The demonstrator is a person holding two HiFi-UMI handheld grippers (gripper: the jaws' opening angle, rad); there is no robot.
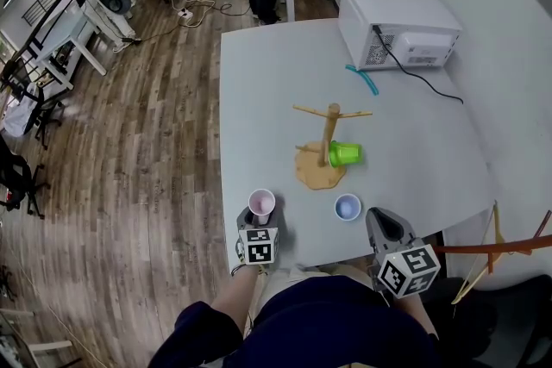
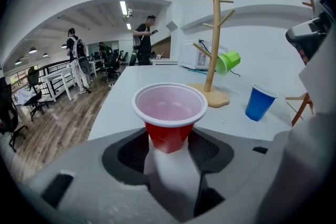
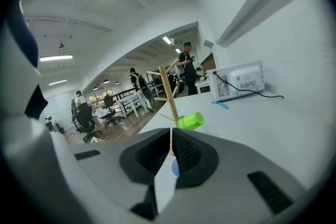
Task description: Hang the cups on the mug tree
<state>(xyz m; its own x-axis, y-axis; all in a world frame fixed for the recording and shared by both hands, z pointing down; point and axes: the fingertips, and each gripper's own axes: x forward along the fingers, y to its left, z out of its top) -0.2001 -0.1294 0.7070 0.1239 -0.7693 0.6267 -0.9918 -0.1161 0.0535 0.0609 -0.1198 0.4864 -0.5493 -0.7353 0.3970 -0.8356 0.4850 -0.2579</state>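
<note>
Your left claw [image 1: 259, 222] has its jaws clamped on the red cup [image 2: 169, 113], which is upright at the table's [image 1: 259, 99] near edge. Your right claw [image 3: 171, 150] is closed and empty. The blue cup [image 1: 348, 207] stands beside it. The green cup [image 1: 344, 153] hangs on the mug tree [image 1: 328, 134].

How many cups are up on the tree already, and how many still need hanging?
One is done: the green cup hangs on the mug tree. The red cup is in hand, sitting in the left claw, apparently gripped. The blue cup stands untouched near the shut, empty right claw. Two left to hang.
</note>
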